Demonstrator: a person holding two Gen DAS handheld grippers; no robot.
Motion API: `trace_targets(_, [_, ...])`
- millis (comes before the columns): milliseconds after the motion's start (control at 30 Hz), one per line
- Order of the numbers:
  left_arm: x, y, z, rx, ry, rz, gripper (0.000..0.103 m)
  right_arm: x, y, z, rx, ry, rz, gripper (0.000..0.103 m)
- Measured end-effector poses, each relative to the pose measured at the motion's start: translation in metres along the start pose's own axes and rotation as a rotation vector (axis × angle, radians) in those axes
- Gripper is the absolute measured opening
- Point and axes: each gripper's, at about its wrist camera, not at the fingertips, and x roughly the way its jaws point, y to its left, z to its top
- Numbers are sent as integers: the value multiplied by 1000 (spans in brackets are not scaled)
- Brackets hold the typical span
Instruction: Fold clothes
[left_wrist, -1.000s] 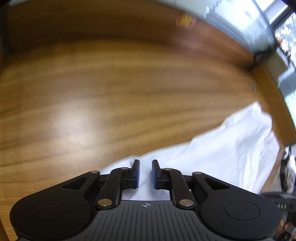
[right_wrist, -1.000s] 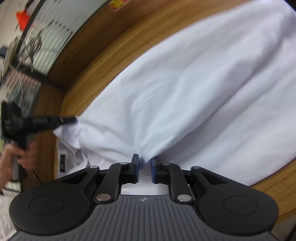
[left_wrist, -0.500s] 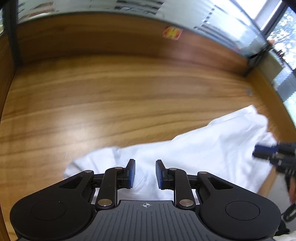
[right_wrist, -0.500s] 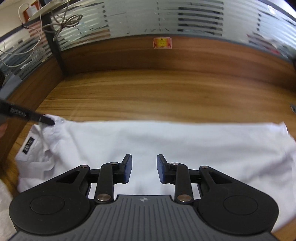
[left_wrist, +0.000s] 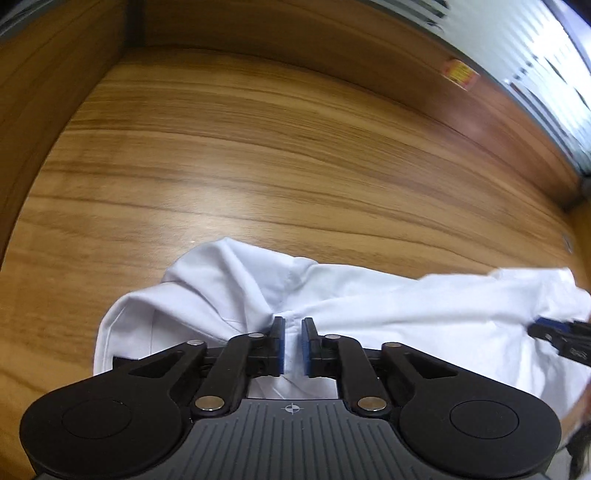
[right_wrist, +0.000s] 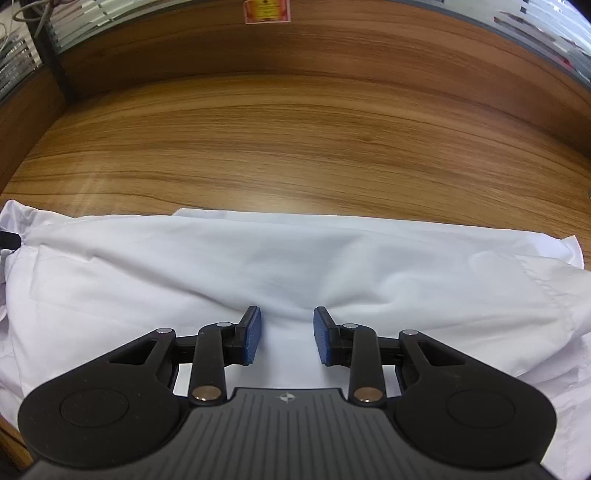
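Note:
A white shirt (right_wrist: 295, 266) lies spread across the near part of the wooden table (right_wrist: 295, 140). In the left wrist view the shirt (left_wrist: 406, 314) bunches up at its left end. My left gripper (left_wrist: 293, 345) is shut on a pinch of that white fabric, with cloth pulled into a fold between the blue pads. My right gripper (right_wrist: 287, 338) is open and empty, its blue pads (right_wrist: 252, 334) hovering just above the middle of the shirt. The right gripper's tip also shows in the left wrist view (left_wrist: 557, 332), at the shirt's right end.
A wooden wall panel (right_wrist: 332, 48) with a small red and yellow sticker (right_wrist: 266, 10) rims the table's far side, with striped glass above. A wooden side panel (left_wrist: 44, 81) stands at the left. Bare tabletop lies beyond the shirt.
My left gripper has closed on the bunched left end of the shirt. My right gripper has let go, opened wider and now hovers over the shirt's middle.

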Motion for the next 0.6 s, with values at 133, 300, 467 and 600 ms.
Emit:
trace_targets(133, [-11, -13, 0, -40, -32, 37, 24, -28, -35, 3, 43, -34, 6, 34])
trace_targets(300, [-29, -48, -6, -65, -108, 73, 46, -61, -97, 4, 115, -68, -7, 35])
trace_targets(467, [-35, -92, -17, -103, -146, 78, 53, -75, -165, 4, 165, -78, -22, 35])
trace_targets(600, [-34, -127, -25, -109, -160, 83, 58, -73, -212, 9, 183, -75, -40, 35])
